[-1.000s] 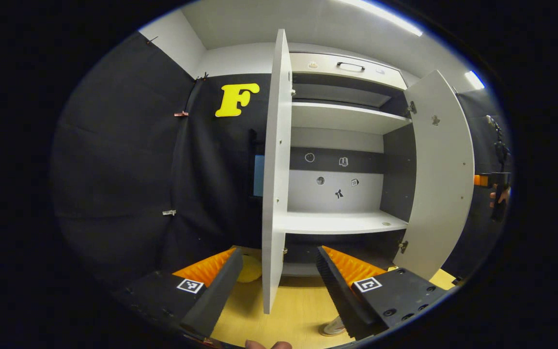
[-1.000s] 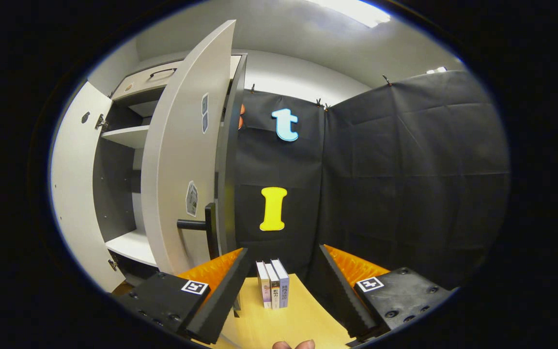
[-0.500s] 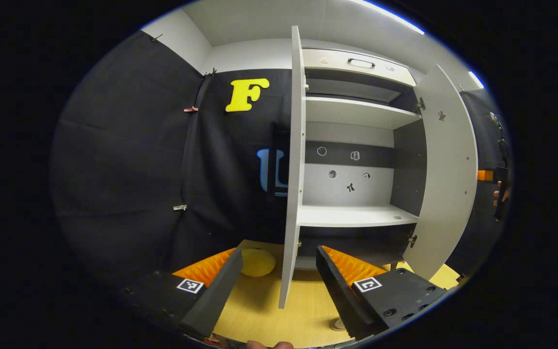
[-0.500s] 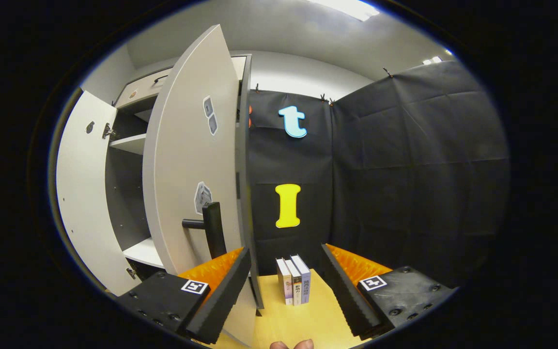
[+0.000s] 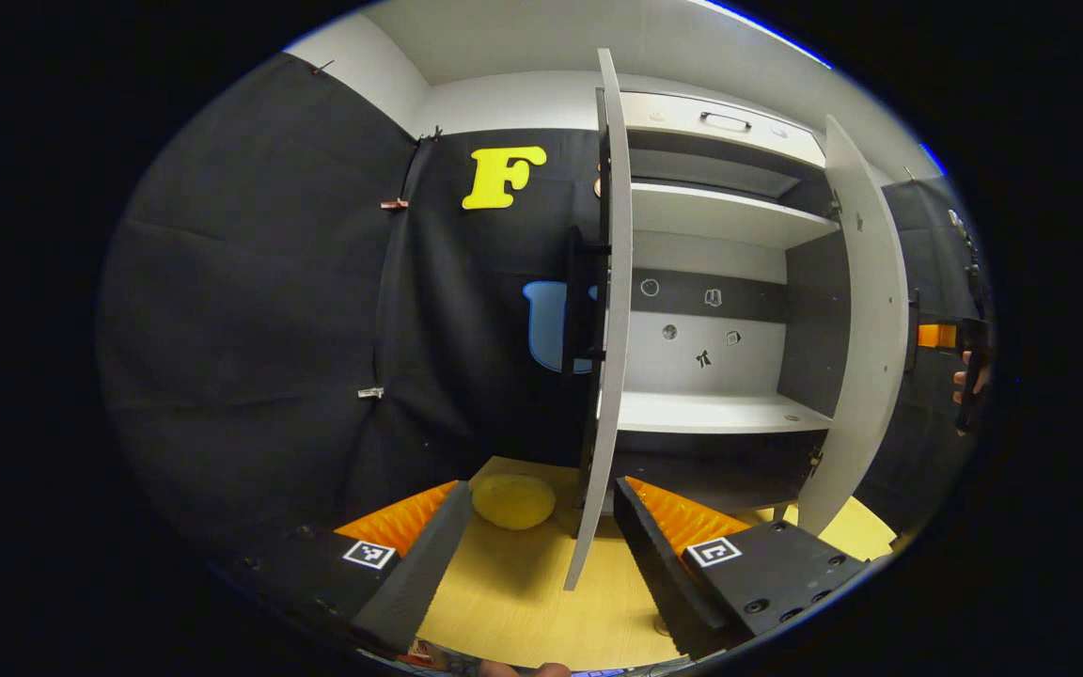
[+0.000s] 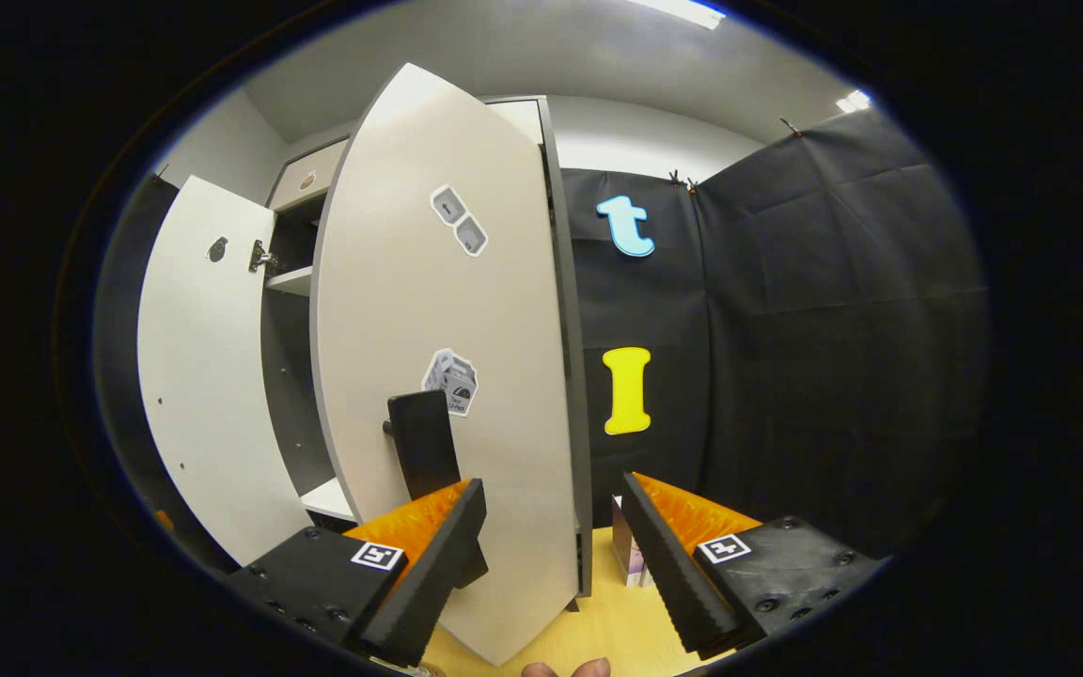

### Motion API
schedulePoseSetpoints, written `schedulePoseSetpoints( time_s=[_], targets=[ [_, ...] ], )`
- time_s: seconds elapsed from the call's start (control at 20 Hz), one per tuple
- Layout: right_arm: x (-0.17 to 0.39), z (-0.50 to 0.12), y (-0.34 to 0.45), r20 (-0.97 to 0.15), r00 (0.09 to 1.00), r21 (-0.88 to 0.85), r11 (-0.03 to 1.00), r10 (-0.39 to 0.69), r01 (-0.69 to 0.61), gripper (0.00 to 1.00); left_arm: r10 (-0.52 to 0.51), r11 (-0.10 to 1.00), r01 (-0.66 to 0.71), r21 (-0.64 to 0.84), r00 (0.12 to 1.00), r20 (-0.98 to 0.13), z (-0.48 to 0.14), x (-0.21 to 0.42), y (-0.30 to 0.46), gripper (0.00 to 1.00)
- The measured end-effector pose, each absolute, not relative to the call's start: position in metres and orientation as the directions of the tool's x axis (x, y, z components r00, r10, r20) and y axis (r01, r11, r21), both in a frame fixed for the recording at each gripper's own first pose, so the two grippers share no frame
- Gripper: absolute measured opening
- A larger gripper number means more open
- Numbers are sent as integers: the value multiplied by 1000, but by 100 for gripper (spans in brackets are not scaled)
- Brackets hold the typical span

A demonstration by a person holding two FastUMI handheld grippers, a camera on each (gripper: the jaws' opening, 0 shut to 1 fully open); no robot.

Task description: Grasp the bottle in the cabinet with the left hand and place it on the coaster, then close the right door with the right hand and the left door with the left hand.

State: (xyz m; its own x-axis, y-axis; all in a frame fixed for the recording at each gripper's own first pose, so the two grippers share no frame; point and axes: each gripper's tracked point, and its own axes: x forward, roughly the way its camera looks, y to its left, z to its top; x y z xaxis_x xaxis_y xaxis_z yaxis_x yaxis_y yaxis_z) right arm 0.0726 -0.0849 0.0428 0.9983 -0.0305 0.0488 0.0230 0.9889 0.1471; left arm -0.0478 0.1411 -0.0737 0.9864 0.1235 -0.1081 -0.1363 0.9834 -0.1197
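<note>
The cabinet [image 5: 720,212] stands with both doors ajar, and the shelves I can see are bare. Its left door [image 5: 605,329] is edge-on straight ahead of my open left gripper [image 5: 540,486], with the black handle [image 5: 584,310] on its outer face. The right door [image 5: 866,320] hangs half open. In the right gripper view that right door [image 6: 447,310] is close in front of my open right gripper [image 6: 553,481], whose left finger is beside the door's black handle [image 6: 421,442]. A yellow round pad [image 5: 513,500] lies on the table. A small pale thing [image 5: 659,622] peeks out by my finger.
The wooden table [image 5: 523,602] runs under the cabinet. Several books [image 6: 634,564] stand on it behind the right door's edge. The other gripper, held by a hand [image 5: 965,371], shows at the far right beyond the right door. Black cloth walls close in both sides.
The right door has swung toward shut as my right gripper came up to its handle. The left gripper view has shifted, now showing the left door's outer face and handle.
</note>
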Motion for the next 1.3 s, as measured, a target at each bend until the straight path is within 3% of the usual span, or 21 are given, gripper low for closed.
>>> schedulePoseSetpoints(
  time_s=[0.35,1.3],
  targets=[
    [100,32,-24,41,998,107,992,57,-61,98,138,982,-150,-117,985,-101,-76,-41,159,96],
    [169,32,27,45,997,119,991,60,-65,98,118,979,-135,-151,986,-116,-72,-19,194,96]
  ],
)
